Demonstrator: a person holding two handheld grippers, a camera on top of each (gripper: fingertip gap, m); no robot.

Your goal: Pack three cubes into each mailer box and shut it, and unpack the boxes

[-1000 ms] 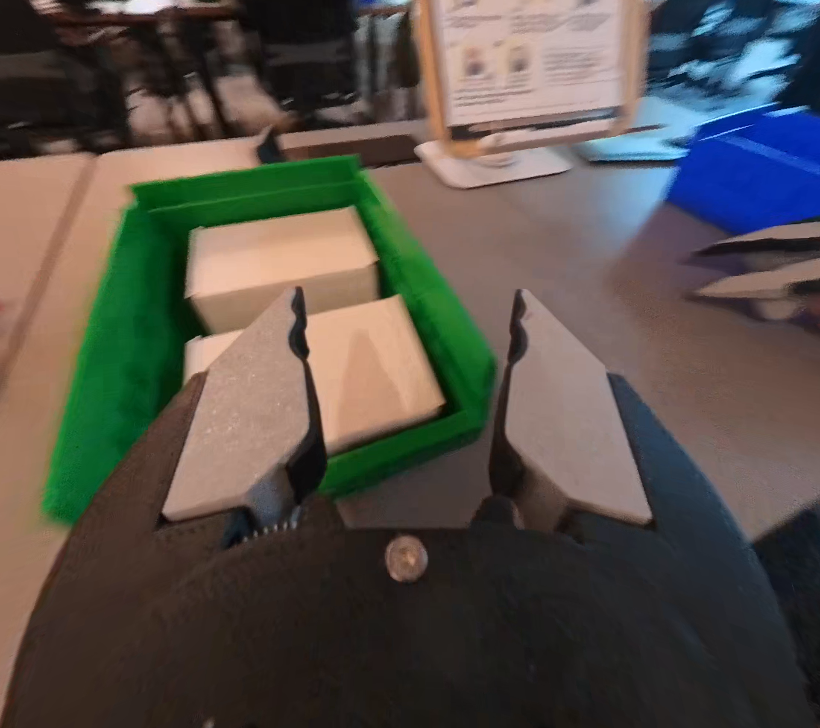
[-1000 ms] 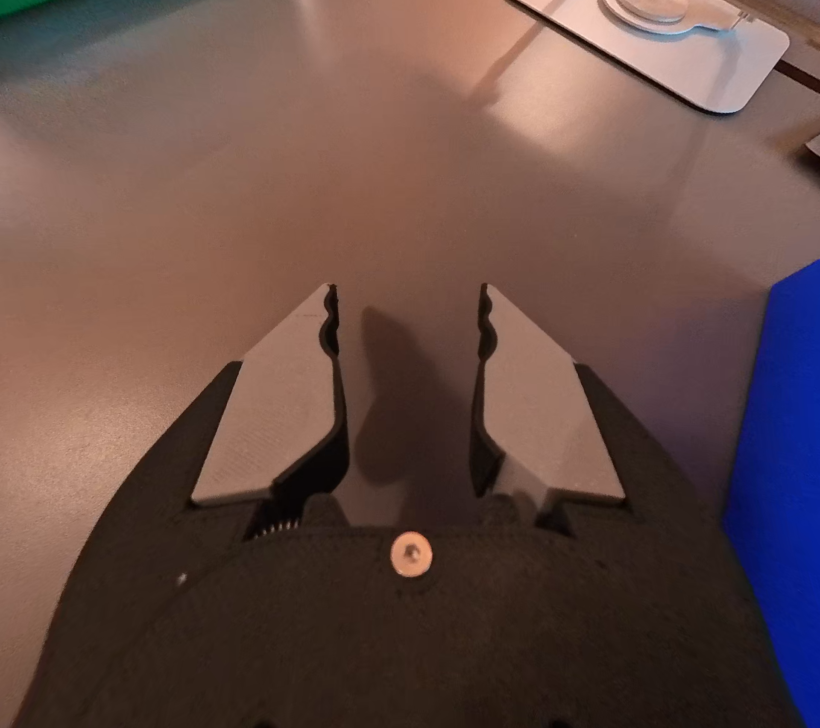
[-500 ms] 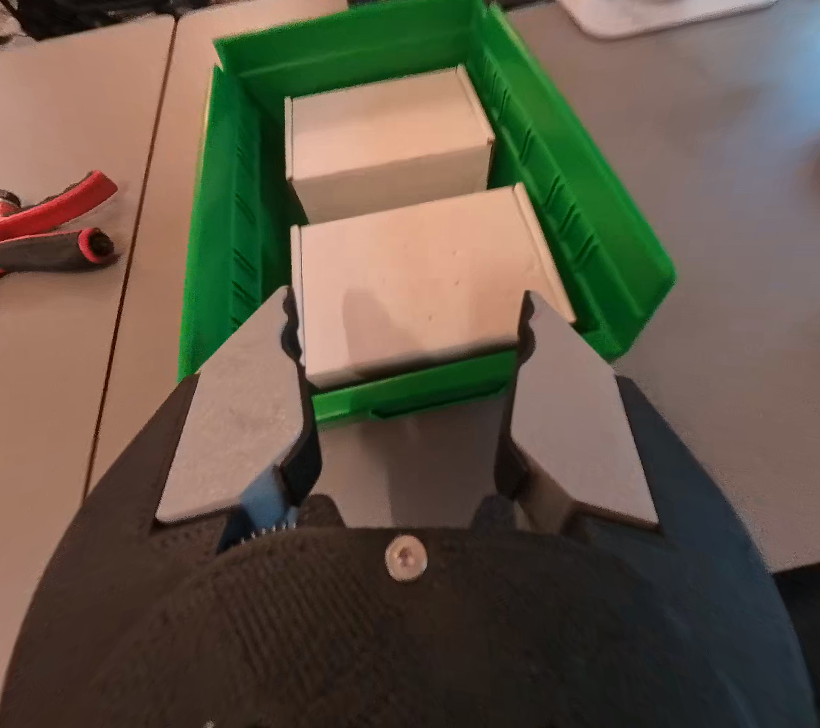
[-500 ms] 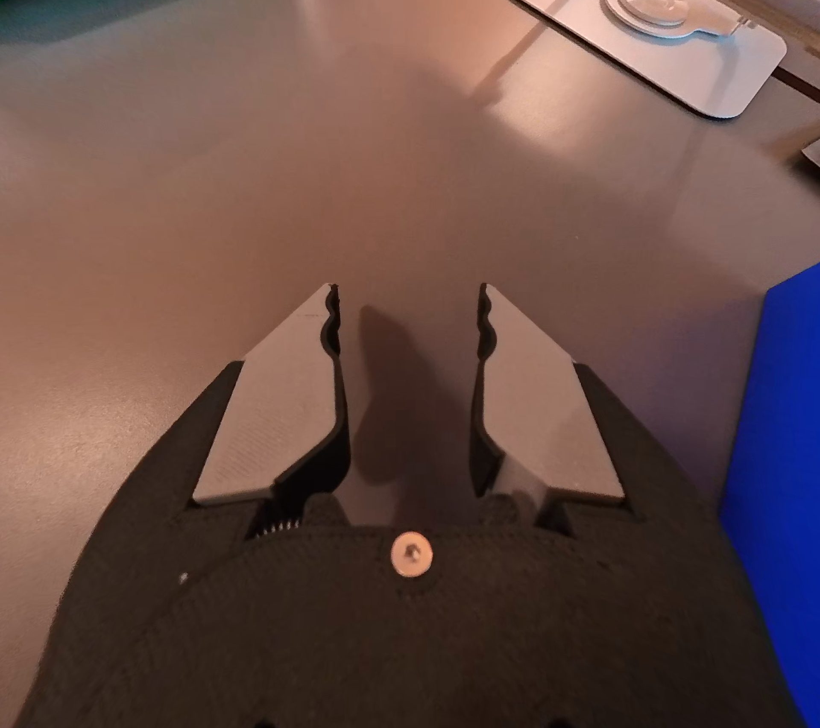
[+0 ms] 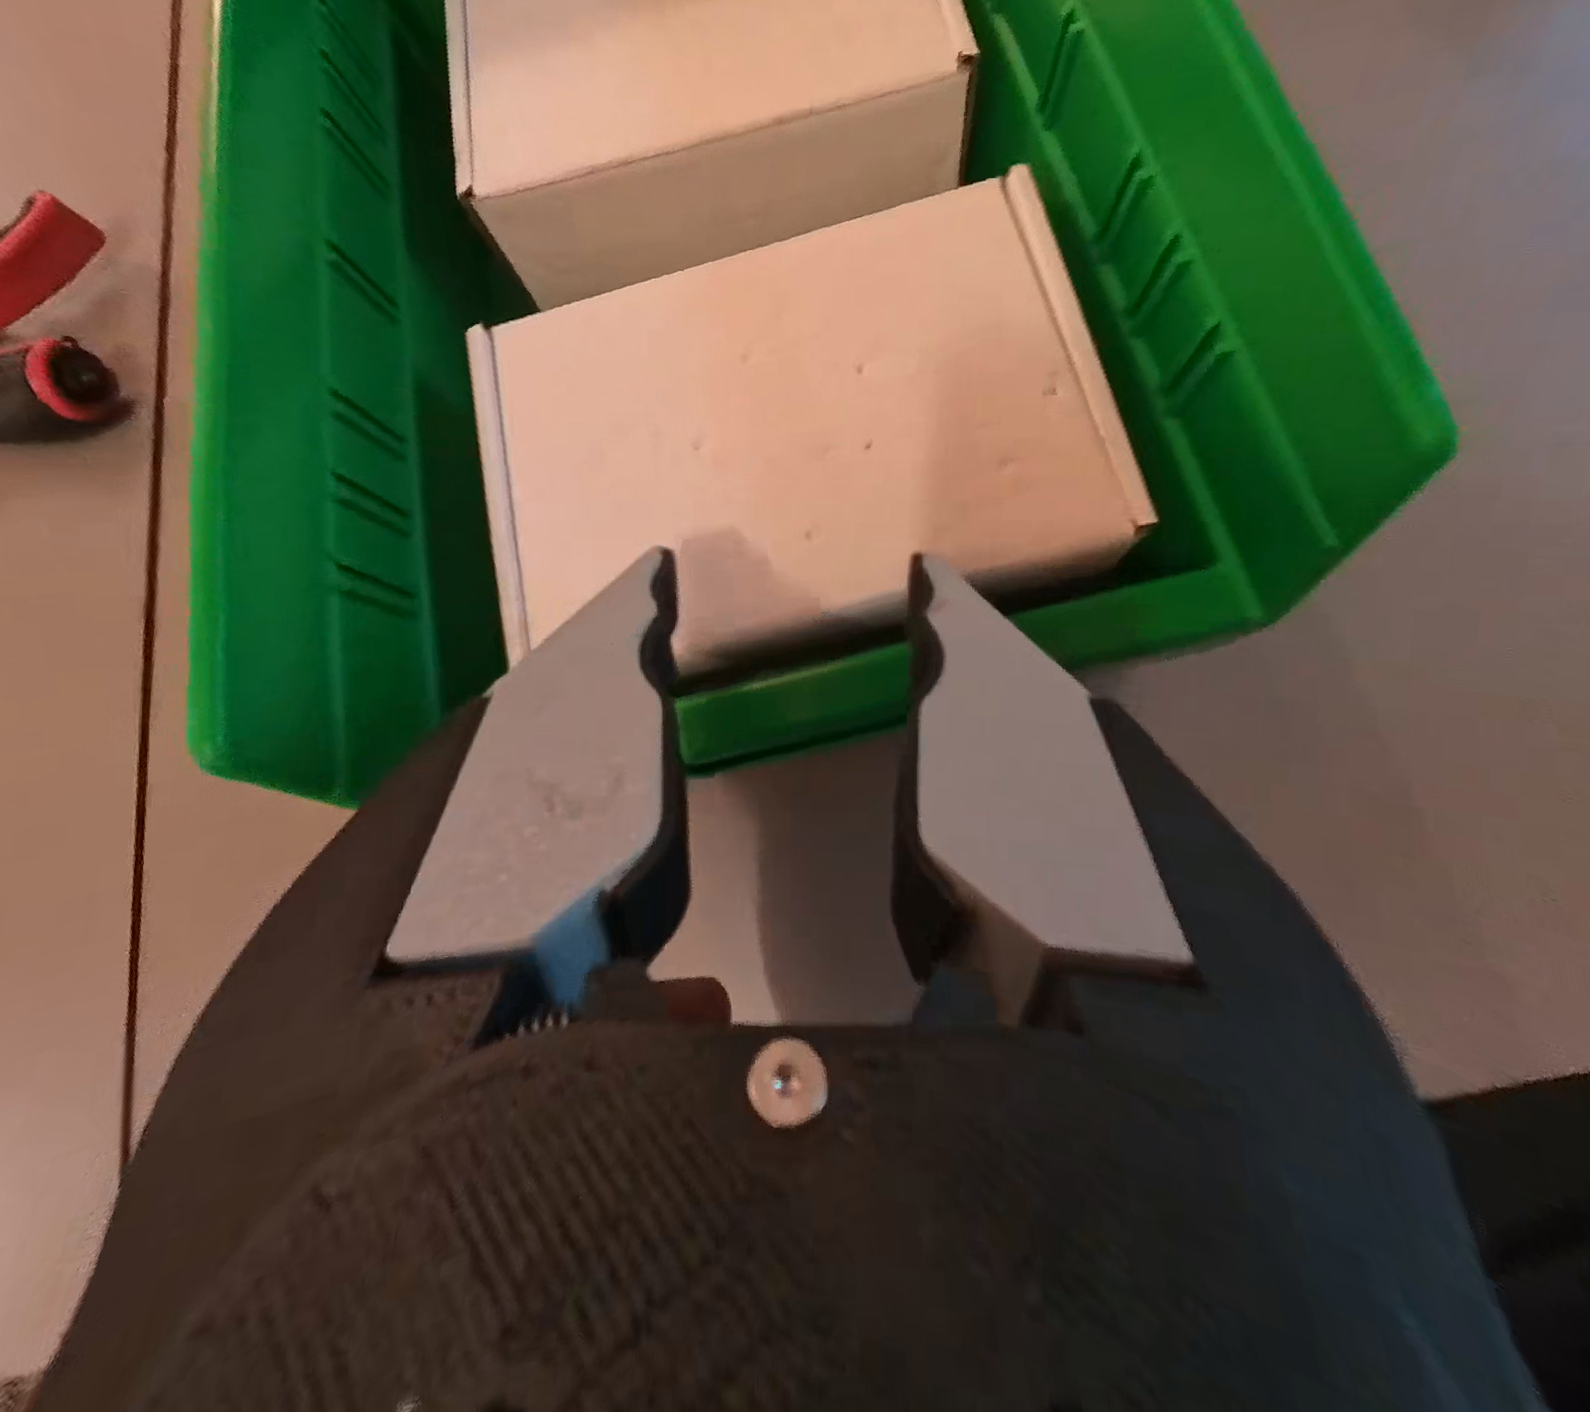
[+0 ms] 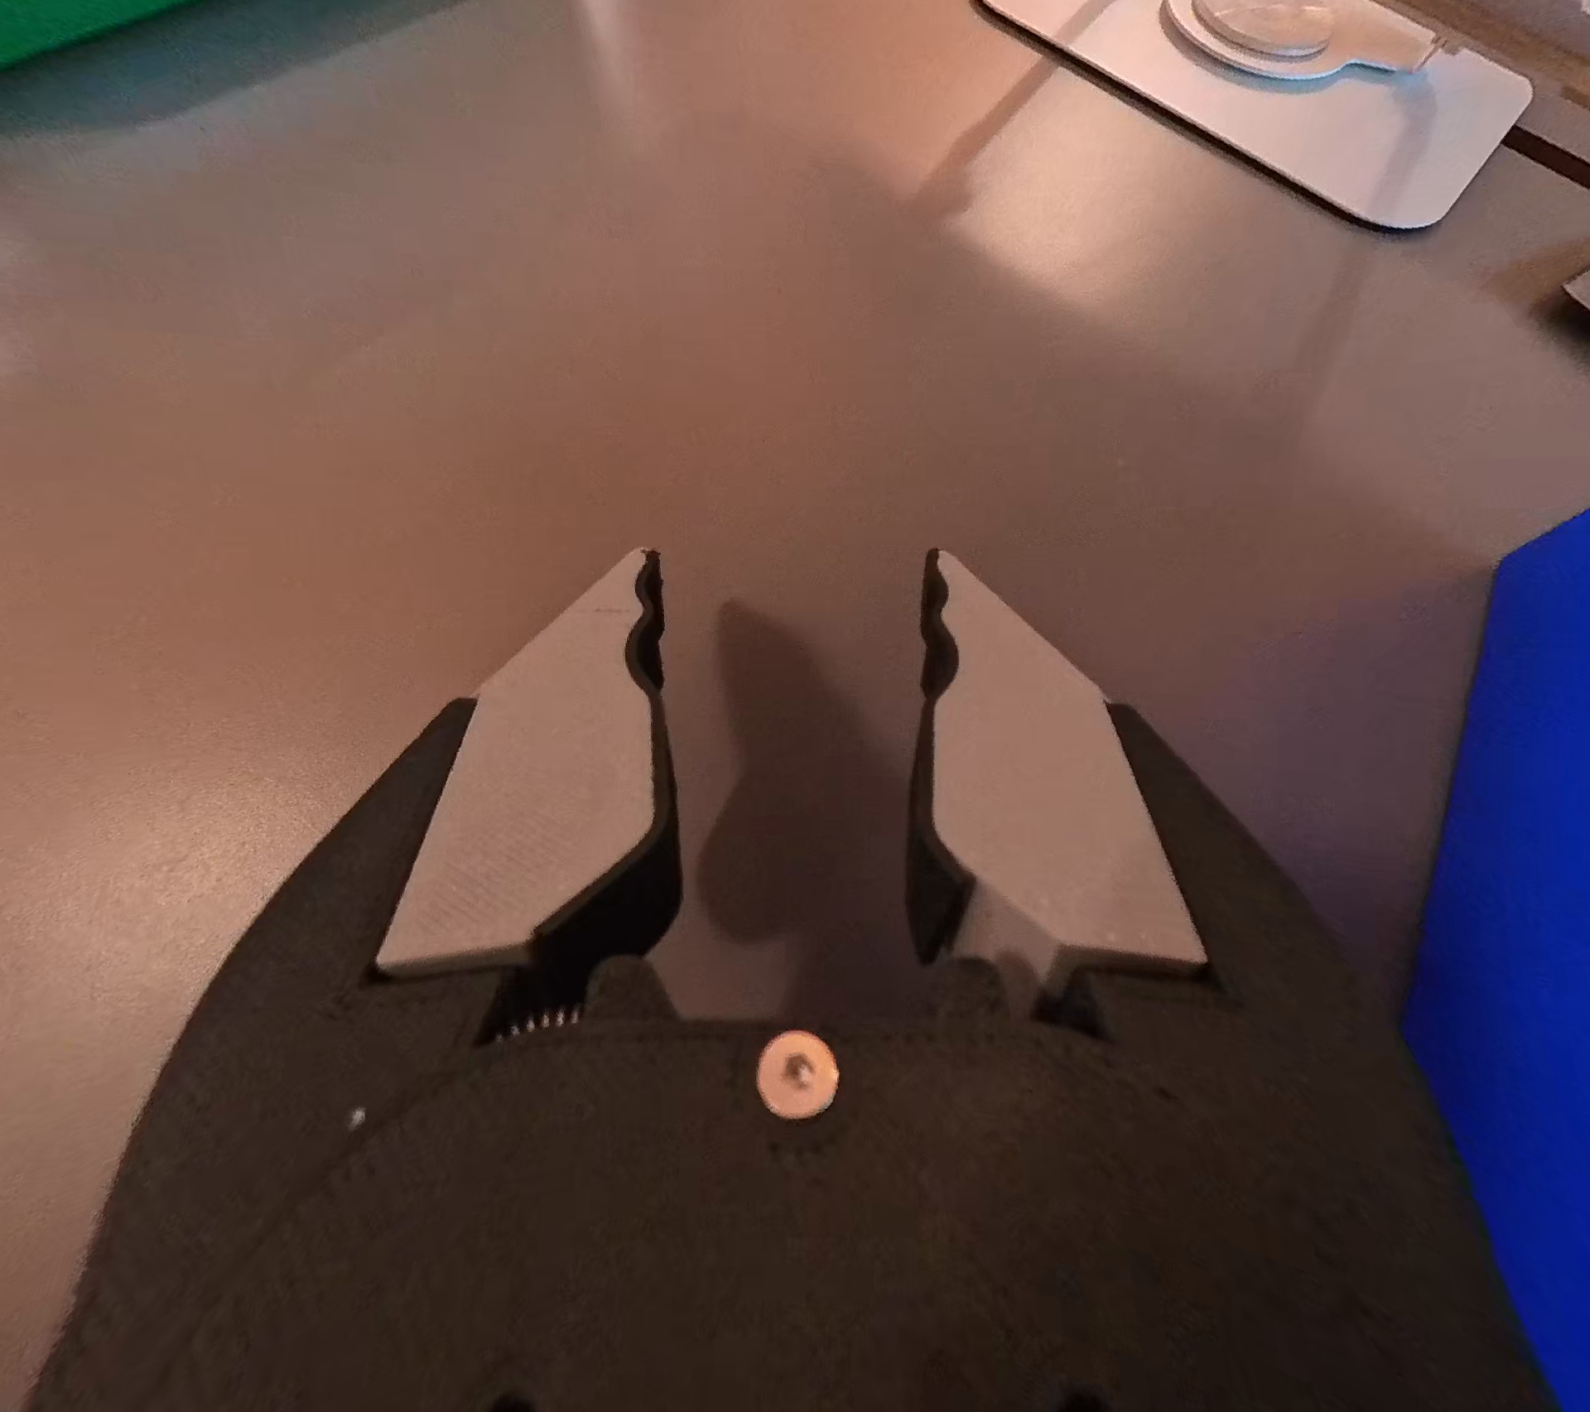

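A: Which containers appear, and what do they hold?

B: A green bin (image 5: 284, 373) on the grey table (image 5: 1420, 183) holds two closed white mailer boxes: the near box (image 5: 809, 441) and the far box (image 5: 705, 54), touching end to end. No cubes are in view. A blue bin (image 6: 1497, 897) shows only its edge at the right of the right wrist view; its contents cannot be seen.

A: How do the grippers stand?

B: The left gripper (image 5: 791, 579) is spread moderately wide and holds nothing; its tips lie over the near box's near edge, above the bin's low front wall. The right gripper (image 6: 791, 579) is likewise apart and empty, over bare table.

A: What room is there?

B: Open table lies right of the green bin. A white stand base (image 6: 1247, 46) sits far right. Red-handled pliers (image 5: 52, 330) lie left, beyond a table seam.
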